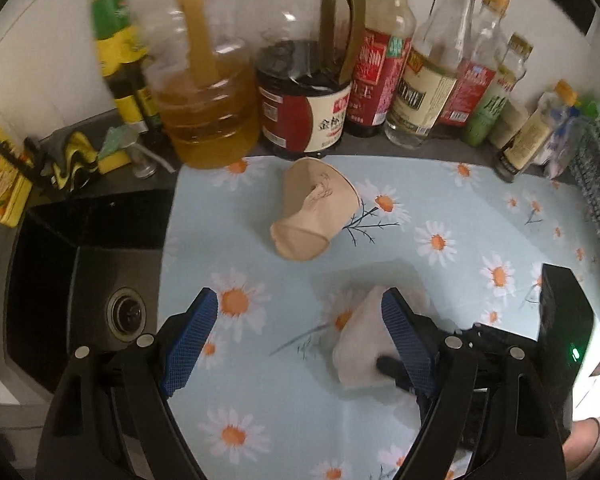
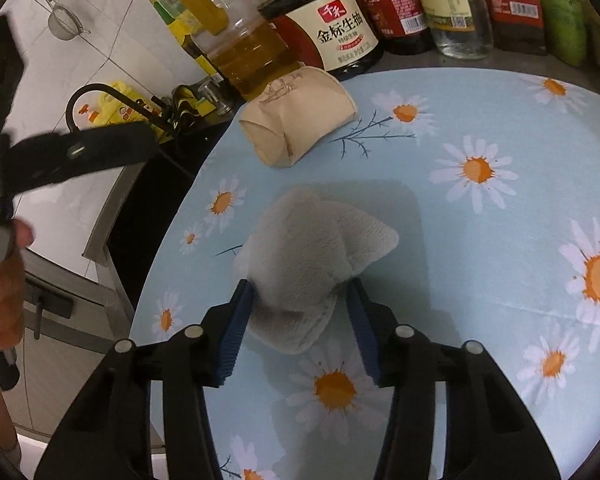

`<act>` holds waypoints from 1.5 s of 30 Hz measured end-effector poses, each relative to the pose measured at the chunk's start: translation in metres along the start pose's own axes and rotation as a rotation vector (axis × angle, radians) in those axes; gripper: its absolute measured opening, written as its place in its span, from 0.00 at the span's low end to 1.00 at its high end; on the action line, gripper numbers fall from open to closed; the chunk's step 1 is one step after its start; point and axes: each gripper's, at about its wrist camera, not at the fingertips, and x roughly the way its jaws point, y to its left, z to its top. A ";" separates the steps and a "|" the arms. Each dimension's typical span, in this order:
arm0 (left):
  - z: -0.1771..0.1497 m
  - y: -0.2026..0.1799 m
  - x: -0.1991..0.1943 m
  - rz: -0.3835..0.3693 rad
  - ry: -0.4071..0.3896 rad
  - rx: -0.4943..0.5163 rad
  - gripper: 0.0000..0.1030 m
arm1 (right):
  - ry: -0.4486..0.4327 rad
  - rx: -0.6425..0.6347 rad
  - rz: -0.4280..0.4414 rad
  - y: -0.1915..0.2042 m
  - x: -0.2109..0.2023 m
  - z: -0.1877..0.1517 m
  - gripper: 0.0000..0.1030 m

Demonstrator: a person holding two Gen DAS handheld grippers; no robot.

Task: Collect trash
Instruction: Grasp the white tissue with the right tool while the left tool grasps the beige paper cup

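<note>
A crumpled grey-white tissue point(image 2: 316, 248) lies on the daisy-print cloth point(image 2: 480, 280). My right gripper point(image 2: 299, 286) is shut on its near end, with a blue pad pressed into each side. Beyond it a crushed tan paper cup point(image 2: 296, 116) lies on its side near the bottles. In the left wrist view the cup point(image 1: 312, 208) is ahead of my left gripper point(image 1: 300, 300), which hangs open over the cloth with nothing between its pads. The tissue point(image 1: 360, 332) sits just behind its right pad. A hand point(image 2: 4, 288) holds the left gripper's black body at the left edge of the right wrist view.
A row of sauce, vinegar and oil bottles point(image 1: 300, 100) lines the back of the counter. A dark sink point(image 1: 80, 280) with a drain lies left of the cloth, with a black faucet point(image 2: 96, 92) and yellow cloths behind it. A metal strainer point(image 2: 64, 20) hangs on the tiled wall.
</note>
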 end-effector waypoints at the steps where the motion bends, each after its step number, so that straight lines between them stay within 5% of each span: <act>1: 0.004 -0.002 0.006 0.006 0.006 0.012 0.79 | 0.002 -0.003 0.006 -0.001 0.001 0.000 0.43; 6: 0.025 -0.009 0.035 0.038 0.035 0.051 0.79 | -0.009 -0.061 0.001 0.000 0.002 -0.001 0.23; 11: 0.038 -0.011 0.060 0.063 0.070 0.070 0.79 | -0.035 -0.075 0.021 -0.003 -0.007 0.001 0.15; 20: 0.049 -0.008 0.090 0.080 0.121 0.084 0.79 | -0.088 -0.060 0.044 -0.023 -0.052 0.003 0.15; 31: 0.052 0.005 0.120 -0.001 0.153 0.069 0.78 | -0.091 0.013 -0.005 -0.064 -0.084 -0.012 0.15; 38: 0.049 0.000 0.124 -0.004 0.140 0.095 0.48 | -0.086 0.027 -0.018 -0.075 -0.087 -0.015 0.15; 45: 0.041 -0.004 0.111 0.002 0.096 0.089 0.47 | -0.074 0.019 -0.012 -0.074 -0.082 -0.016 0.15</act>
